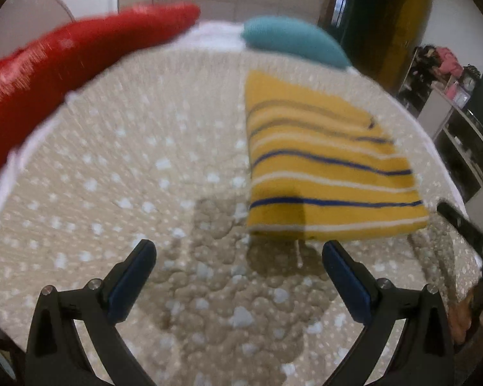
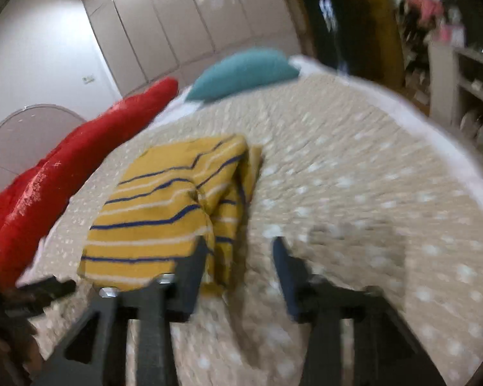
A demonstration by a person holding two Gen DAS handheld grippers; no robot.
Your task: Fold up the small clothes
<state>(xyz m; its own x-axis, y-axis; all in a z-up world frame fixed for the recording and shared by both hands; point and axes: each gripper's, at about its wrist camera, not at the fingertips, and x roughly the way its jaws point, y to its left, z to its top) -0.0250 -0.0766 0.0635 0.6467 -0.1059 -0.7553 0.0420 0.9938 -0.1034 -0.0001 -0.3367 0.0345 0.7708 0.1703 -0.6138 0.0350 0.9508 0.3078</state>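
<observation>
Spotted bedspread (image 1: 112, 177) bears red pillow (image 1: 64, 64), teal pillow (image 1: 289, 40), striped garment (image 1: 322, 167).

A beige bedspread (image 1: 112, 167) dotted with white covered the bed. A long red cushion (image 1: 64, 61) lay along its left edge, and a teal pillow (image 2: 244, 72) sat at the far end. Pale wardrobe doors (image 2: 183, 22) lined the back wall. Cluttered shelves (image 1: 460, 135) stood to the right.
</observation>
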